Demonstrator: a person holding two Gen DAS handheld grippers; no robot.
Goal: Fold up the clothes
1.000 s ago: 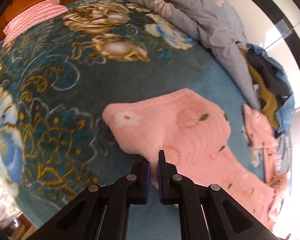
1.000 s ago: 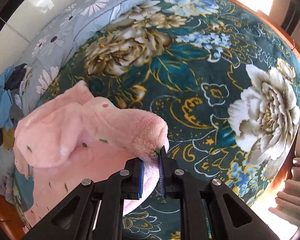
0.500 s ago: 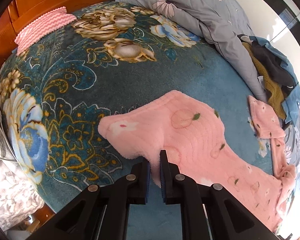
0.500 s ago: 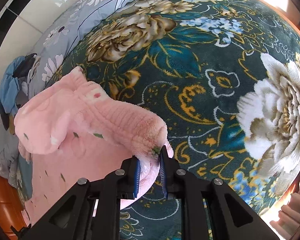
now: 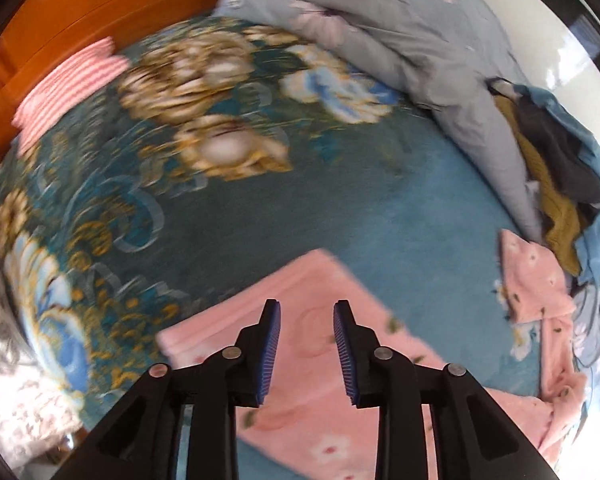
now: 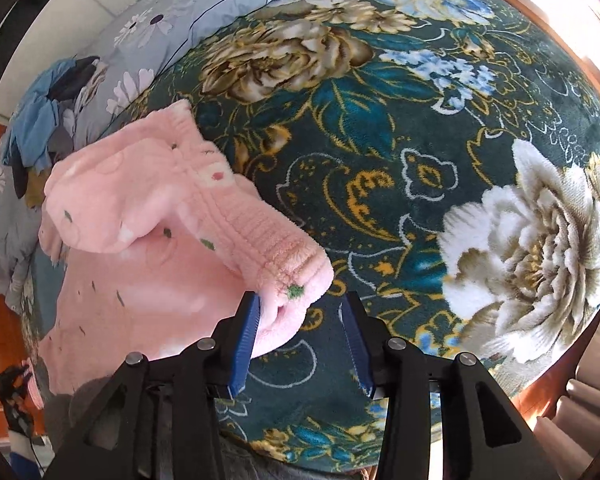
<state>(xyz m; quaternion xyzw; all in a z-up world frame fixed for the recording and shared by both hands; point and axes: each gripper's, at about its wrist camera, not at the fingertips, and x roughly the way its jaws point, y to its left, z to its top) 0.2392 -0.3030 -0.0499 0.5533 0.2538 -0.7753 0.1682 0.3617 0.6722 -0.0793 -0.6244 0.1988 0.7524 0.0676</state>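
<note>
Pink garment (image 6: 148,264) — betw. right tongs (image 6: 300,320), opening.

- Pink fleece garment (image 6: 148,280): soft, fluffy fabric, light pink, printed with small white flowers, green leaf marks and faint round outlines.
- Pose: it lies on a teal floral blanket (image 6: 380,128); one part is folded back over the rest, forming a raised, rounded fold at the upper end.
- Ribbed band (image 6: 260,236): a knitted cuff or hem runs along the folded edge and ends in a bunched corner lifted off the blanket.
- In the left wrist view, the garment (image 5: 308,400) is spread flat, with one straight edge and a squared corner (image 5: 320,258) on the blanket.
- Second pink piece (image 5: 536,280): same print, crumpled, near a pile of clothes.
</note>
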